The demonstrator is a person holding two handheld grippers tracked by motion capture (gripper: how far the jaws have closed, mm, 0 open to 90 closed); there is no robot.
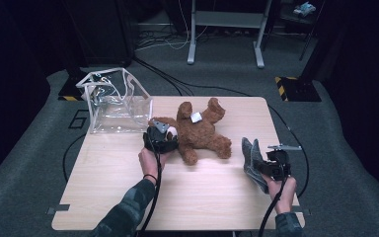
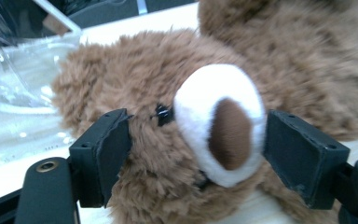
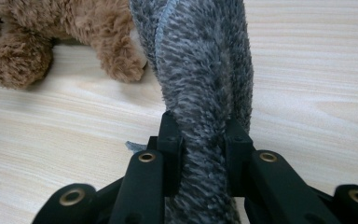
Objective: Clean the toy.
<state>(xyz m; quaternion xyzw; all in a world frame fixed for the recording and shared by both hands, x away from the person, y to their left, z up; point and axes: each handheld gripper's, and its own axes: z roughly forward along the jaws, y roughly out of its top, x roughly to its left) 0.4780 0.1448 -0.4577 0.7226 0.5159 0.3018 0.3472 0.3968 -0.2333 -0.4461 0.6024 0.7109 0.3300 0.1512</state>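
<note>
Two grippers worked around a brown teddy bear (image 1: 197,131) lying mid-table (image 1: 128,197). Just left of the bear stood a clear plastic bag (image 1: 116,101). At the bear's head, the left gripper (image 1: 160,138) had its jaws spread wide on either side of the white muzzle (image 2: 219,121), not pinching it. Right of the bear, apart from its legs, the right gripper (image 1: 271,168) was clamped tight on a grey fuzzy cloth (image 3: 203,79).
</note>
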